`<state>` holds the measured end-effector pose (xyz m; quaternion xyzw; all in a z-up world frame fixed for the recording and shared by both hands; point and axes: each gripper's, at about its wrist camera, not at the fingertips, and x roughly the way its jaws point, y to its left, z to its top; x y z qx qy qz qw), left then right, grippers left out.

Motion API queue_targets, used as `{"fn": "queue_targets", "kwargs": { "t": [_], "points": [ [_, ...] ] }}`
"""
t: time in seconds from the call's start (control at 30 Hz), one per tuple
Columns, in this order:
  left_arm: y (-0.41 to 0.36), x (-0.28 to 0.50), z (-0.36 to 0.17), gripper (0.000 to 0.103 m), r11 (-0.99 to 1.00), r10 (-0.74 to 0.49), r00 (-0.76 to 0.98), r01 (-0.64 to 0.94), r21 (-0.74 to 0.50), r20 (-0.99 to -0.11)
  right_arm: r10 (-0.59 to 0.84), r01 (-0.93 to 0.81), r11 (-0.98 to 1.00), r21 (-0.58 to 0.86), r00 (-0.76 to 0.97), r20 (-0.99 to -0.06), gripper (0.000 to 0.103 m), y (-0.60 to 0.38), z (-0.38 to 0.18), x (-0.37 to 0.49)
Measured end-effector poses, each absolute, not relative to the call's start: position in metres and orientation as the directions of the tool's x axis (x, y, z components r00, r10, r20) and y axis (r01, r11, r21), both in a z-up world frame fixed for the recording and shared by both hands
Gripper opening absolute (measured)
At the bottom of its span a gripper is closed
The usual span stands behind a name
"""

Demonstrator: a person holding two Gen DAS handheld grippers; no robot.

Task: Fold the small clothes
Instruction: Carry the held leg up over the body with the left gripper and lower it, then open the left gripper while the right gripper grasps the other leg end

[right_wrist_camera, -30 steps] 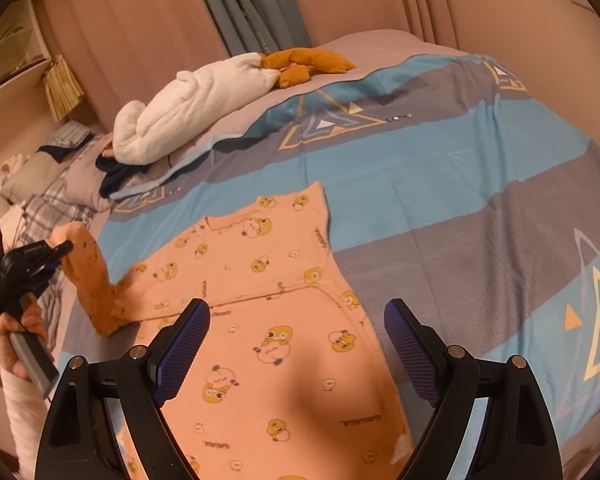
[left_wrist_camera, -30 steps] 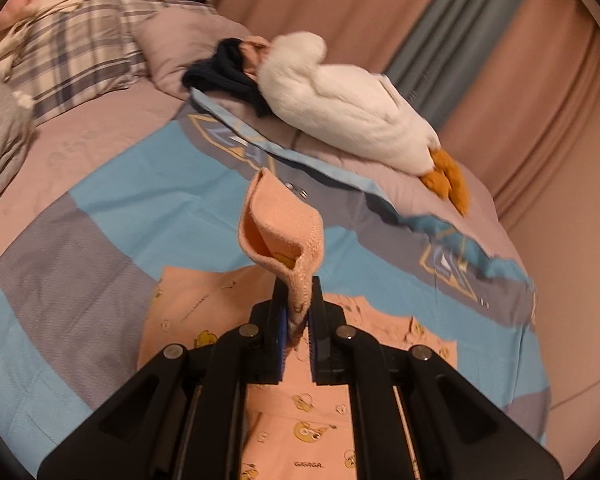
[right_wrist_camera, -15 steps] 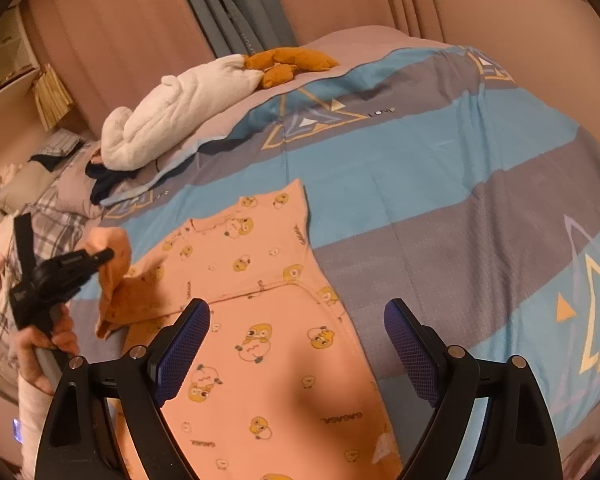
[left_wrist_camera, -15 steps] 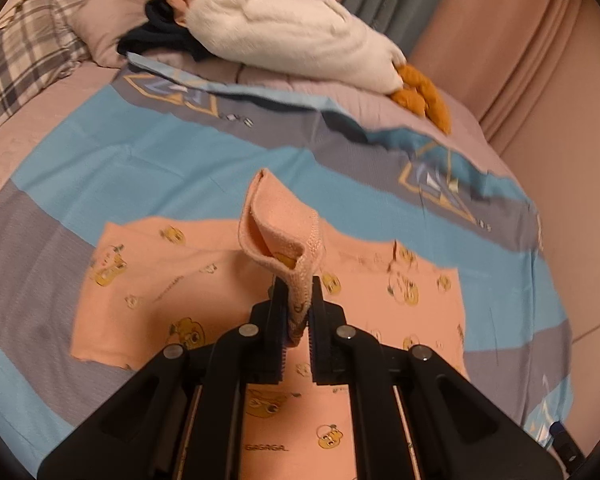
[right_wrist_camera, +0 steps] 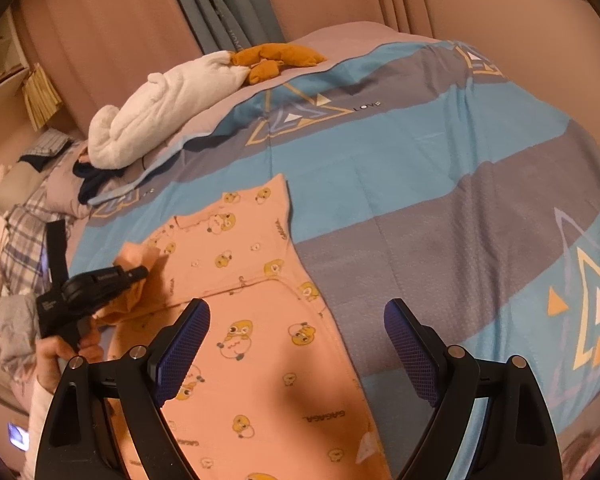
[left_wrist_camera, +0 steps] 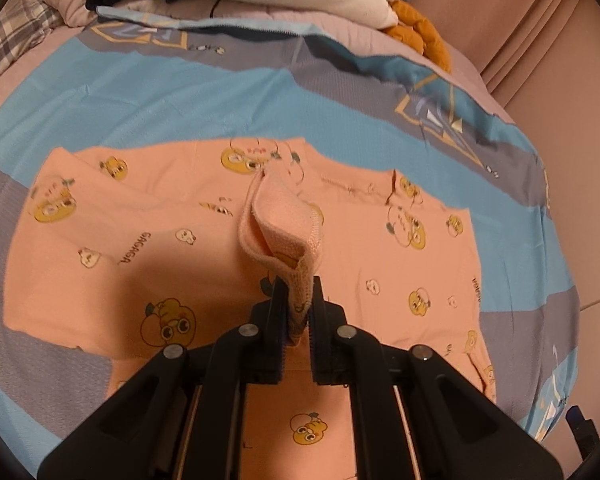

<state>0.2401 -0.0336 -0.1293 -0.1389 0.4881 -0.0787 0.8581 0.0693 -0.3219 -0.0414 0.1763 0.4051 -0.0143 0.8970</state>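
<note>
White plush duck [right_wrist_camera: 168, 108] lies beyond the onesie [left_wrist_camera: 380, 256]; left tongs [left_wrist_camera: 298, 304], now lower, pinch its sleeve cuff [left_wrist_camera: 278, 232]; right tongs [right_wrist_camera: 296, 344] gape wide.

Peach duck-print baby garment [right_wrist_camera: 260, 344] lies flat on the bedspread, sleeve cuff [left_wrist_camera: 284, 232] lifted.

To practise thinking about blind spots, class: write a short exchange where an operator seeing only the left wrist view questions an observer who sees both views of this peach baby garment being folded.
Operator: My left gripper pinches the sleeve cuff. Where is the right gripper?
Observer: Its fingers stand wide open and empty, over the garment's lower part.
Operator: Who holds my gripper?
Observer: A person's hand grips its handle, left of the garment.
</note>
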Motion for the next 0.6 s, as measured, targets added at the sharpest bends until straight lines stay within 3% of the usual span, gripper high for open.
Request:
{"fn": "queue_targets", "kwargs": {
  "t": [0.27,0.3,0.37,0.5,0.6],
  "points": [
    [-0.032,0.245,-0.152,0.011,0.943,-0.278,0.465,-0.034,-0.331,-0.840,0.117,0.169,0.940,0.297,0.657,-0.745,0.088,-0.322,-0.046,0.069],
    [-0.033,0.245,-0.151,0.016,0.942,-0.289,0.464,-0.021,-0.336,-0.838,0.117,0.169,0.940,0.296,0.656,-0.745,0.088,-0.322,-0.046,0.070],
    [-0.036,0.245,-0.147,0.044,0.922,-0.356,0.444,0.025,-0.386,-0.823,0.118,0.170,0.940,0.297,0.654,-0.747,0.088,-0.322,-0.047,0.069],
    [-0.032,0.233,-0.121,0.058,0.904,-0.394,0.485,0.053,-0.424,-0.781,0.119,0.165,0.940,0.297,0.659,-0.742,0.088,-0.322,-0.044,0.069],
    [-0.024,0.222,-0.095,0.074,0.881,-0.431,0.526,0.069,-0.468,-0.733,0.123,0.157,0.941,0.299,0.666,-0.735,0.088,-0.321,-0.042,0.069]
  ]
}}
